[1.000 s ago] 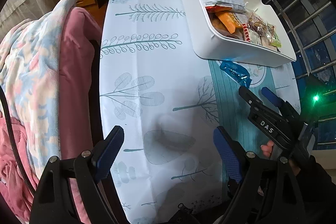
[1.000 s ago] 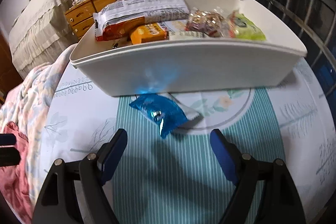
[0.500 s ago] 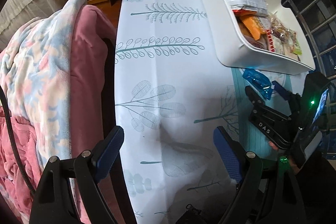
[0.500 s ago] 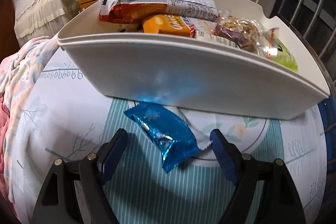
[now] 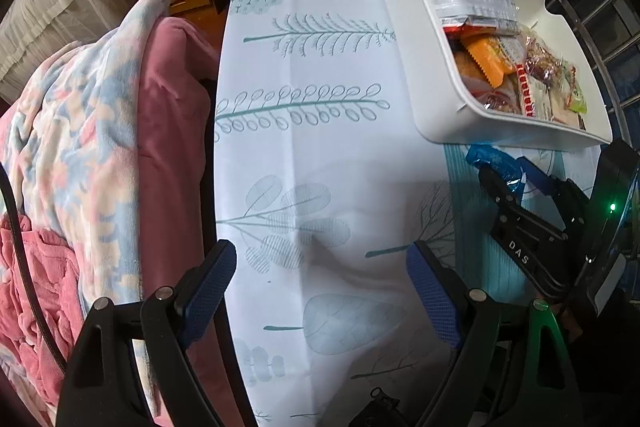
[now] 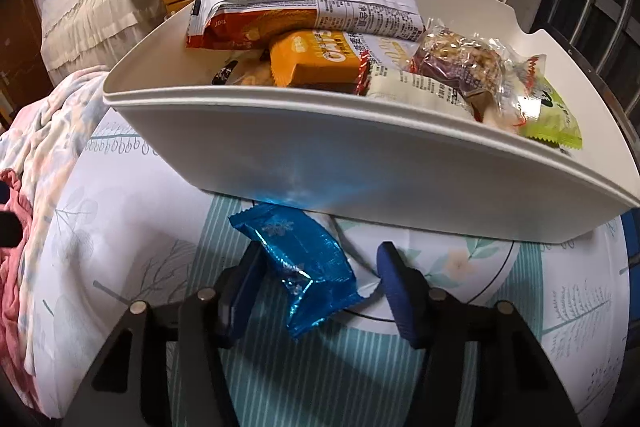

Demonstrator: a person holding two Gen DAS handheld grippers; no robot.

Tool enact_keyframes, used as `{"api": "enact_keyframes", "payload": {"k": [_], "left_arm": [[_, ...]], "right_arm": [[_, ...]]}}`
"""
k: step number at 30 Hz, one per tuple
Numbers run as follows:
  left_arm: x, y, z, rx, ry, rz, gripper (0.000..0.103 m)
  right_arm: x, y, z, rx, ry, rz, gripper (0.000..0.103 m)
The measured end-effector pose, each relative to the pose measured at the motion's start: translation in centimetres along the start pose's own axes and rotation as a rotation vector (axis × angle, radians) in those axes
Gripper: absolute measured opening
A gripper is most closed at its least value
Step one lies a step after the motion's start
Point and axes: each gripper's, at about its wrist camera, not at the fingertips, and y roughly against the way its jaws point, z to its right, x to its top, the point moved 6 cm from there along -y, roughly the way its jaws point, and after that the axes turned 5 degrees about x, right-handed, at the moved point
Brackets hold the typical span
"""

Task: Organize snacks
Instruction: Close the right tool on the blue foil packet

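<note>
A: Straddling the blue snack packet, the right tongs are seen low in the centre of the right wrist view. Why is the packet approached this way?

B: It is judged to be the last loose snack. It lies flat on the striped part of the table, its far end tucked just under the near wall of the white bin, so it is taken from the free end nearest the camera. The left finger is at the wrapper's edge, perhaps touching it; a gap is left at the right finger. No grip is made yet.

A: And the other snacks?

B: They are already piled in the bin: a large grey-and-orange bag, an orange packet, a clear-wrapped nut cake and a green packet.

A: What is done with the left tongs?

B: They are held wide and empty over bare tablecloth in the lower part of the left wrist view, clear of the work. A blanket fills the left of that frame.

A: What is changed from a second ago?

B: The right tongs have just been closing, with the packet between them; earlier the packet lay ahead of the wider fingers. The bin is now seen larger and closer. The left tongs' spread is unchanged.
</note>
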Motion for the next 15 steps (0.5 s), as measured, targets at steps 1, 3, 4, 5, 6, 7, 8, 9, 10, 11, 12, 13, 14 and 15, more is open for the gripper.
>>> {"api": "enact_keyframes", "payload": {"k": [1, 3, 4, 5, 6, 7, 8, 9, 10, 11, 12, 13, 14, 15], "left_arm": [[0.1, 0.1, 0.1, 0.001, 0.003, 0.002, 0.086], [0.4, 0.2, 0.3, 0.006, 0.009, 0.004, 0.086], [0.5, 0.3, 0.5, 0.008, 0.012, 0.005, 0.086], [0.5, 0.3, 0.6, 0.011, 0.016, 0.006, 0.086], [0.6, 0.4, 0.6, 0.013, 0.023, 0.007, 0.086], [0.7, 0.4, 0.7, 0.015, 0.029, 0.009, 0.086], [0.7, 0.5, 0.8, 0.017, 0.033, 0.009, 0.086], [0.8, 0.5, 0.8, 0.019, 0.040, 0.010, 0.086], [0.8, 0.5, 0.8, 0.019, 0.045, 0.010, 0.086], [0.8, 0.4, 0.9, 0.022, 0.053, 0.008, 0.086], [0.8, 0.3, 0.9, 0.024, 0.059, 0.006, 0.086], [0.8, 0.2, 1.0, 0.025, 0.065, 0.004, 0.086], [0.8, 0.2, 1.0, 0.028, 0.071, 0.003, 0.086], [0.7, 0.2, 1.0, 0.031, 0.076, 0.003, 0.086]], "right_arm": [[-0.2, 0.1, -0.1, 0.004, 0.000, -0.007, 0.056], [-0.1, 0.1, 0.0, 0.011, -0.002, -0.018, 0.055], [0.0, 0.2, 0.1, 0.018, -0.010, -0.025, 0.054], [0.0, 0.3, 0.1, 0.025, -0.019, -0.031, 0.051], [0.0, 0.4, 0.0, 0.038, -0.029, -0.038, 0.049], [0.2, 0.5, 0.0, 0.064, -0.036, -0.047, 0.038], [0.1, 0.7, -0.1, 0.066, -0.037, -0.055, 0.038], [0.0, 0.8, -0.2, 0.068, -0.037, -0.061, 0.038], [-0.2, 0.9, -0.4, 0.084, -0.036, -0.069, 0.038], [-0.4, 1.0, -0.5, 0.091, -0.033, -0.076, 0.038], [-0.5, 1.1, -0.6, 0.098, -0.028, -0.087, 0.037], [-0.6, 1.1, -0.6, 0.110, -0.024, -0.094, 0.037], [-0.6, 1.3, -0.6, 0.124, -0.024, -0.098, 0.036], [-0.6, 1.6, -0.6, 0.142, -0.026, -0.101, 0.036]]}}
